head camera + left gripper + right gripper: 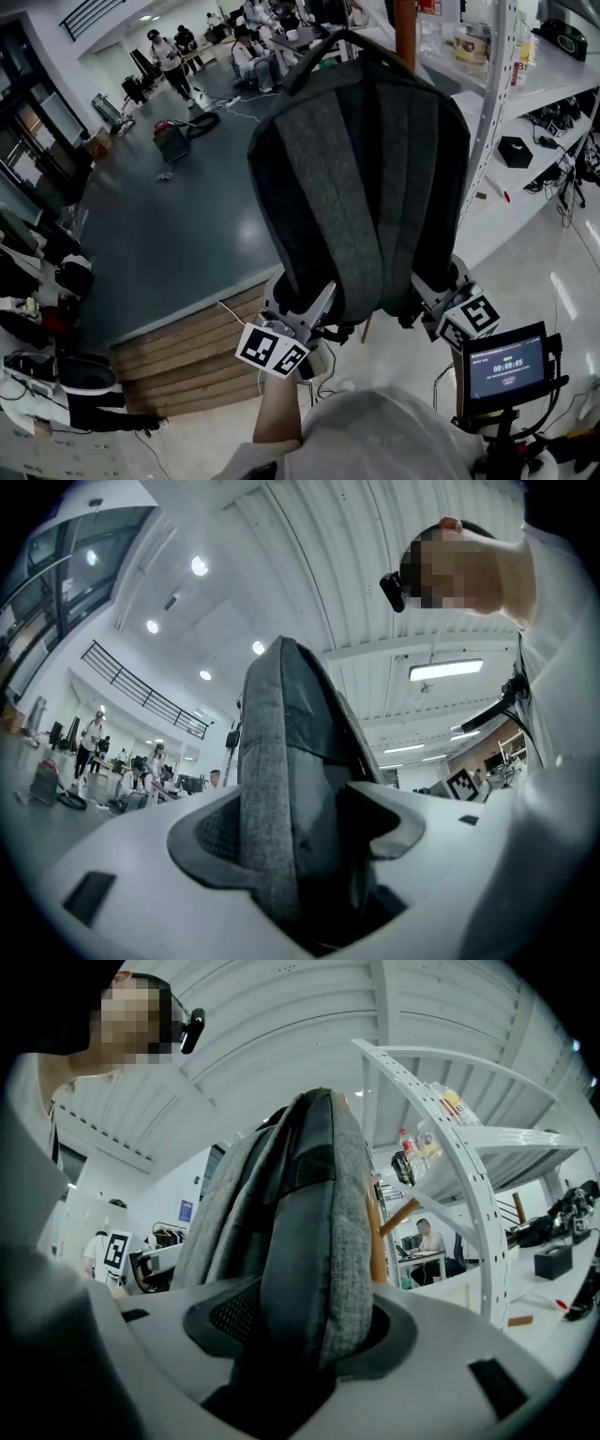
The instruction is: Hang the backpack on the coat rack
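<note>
I hold a grey backpack (361, 178) upright in the air, its padded back facing me and its top handle (345, 37) up. My left gripper (302, 323) is shut on the backpack's lower left edge, and my right gripper (433, 302) is shut on the lower right edge. In the left gripper view the grey backpack (272, 780) rises from between the gripper (291, 855) jaws. In the right gripper view the backpack (314, 1232) fills the gripper (300, 1335) the same way. The coat rack's brown wooden pole (405, 33) stands just behind the backpack's top; the pole (377, 1241) also shows past the bag.
A white perforated shelf unit (502, 112) with bottles and boxes stands at the right. Wooden steps (187, 356) lie at lower left beside a dark floor. A small screen on a stand (506, 366) is at lower right. People (169, 56) work far back.
</note>
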`<state>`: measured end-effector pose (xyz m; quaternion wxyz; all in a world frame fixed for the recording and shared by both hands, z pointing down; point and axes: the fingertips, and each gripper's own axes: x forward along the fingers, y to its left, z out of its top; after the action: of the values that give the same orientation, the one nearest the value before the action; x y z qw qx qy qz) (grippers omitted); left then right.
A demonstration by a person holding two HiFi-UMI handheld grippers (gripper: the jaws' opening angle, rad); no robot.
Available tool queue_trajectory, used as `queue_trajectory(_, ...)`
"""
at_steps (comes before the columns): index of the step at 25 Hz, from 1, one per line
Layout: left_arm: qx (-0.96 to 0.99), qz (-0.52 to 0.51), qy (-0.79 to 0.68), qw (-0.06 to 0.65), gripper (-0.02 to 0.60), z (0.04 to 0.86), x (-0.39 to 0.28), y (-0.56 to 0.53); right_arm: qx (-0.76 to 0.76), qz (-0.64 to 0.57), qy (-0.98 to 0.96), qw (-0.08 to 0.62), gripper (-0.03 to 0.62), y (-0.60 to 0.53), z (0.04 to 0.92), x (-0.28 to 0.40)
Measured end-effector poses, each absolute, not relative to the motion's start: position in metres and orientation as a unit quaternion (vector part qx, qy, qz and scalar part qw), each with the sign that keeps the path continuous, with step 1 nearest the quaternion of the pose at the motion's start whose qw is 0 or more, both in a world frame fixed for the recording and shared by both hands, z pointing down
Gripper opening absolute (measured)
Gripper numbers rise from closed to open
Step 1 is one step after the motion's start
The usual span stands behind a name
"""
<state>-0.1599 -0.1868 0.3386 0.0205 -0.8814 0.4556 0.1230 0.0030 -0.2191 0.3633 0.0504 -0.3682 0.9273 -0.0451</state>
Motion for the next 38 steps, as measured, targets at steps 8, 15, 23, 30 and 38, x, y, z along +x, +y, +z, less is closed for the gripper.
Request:
queue_trajectory(8, -0.877, 0.146, 0.449, 0.083, 0.318, 0.278, -0.169, -0.198, -0.360, 0.014, 0.929, 0.082, 0.236, -0.234, 0.301, -0.007)
queue_trajectory(15, -0.886, 0.150, 0.427, 0.099, 0.318, 0.250, -0.160, -0.215, -0.382, 0.041, 0.917, 0.105, 0.236, -0.244, 0.272, 0.008)
queue_trajectory(23, -0.906, 0.143, 0.390, 0.084, 0.318, 0.241, -0.115, -0.238, -0.419, 0.029, 0.901, 0.107, 0.236, -0.250, 0.266, 0.056)
queue_trajectory(30, -0.918, 0.144, 0.364, 0.059, 0.318, 0.247, -0.097, -0.256, -0.446, 0.018, 0.890, 0.092, 0.236, -0.257, 0.273, 0.075)
queue_trajectory(38, -0.925, 0.142, 0.349, 0.039, 0.318, 0.257, -0.094, -0.276, -0.461, 0.005, 0.884, 0.080, 0.236, -0.270, 0.281, 0.079)
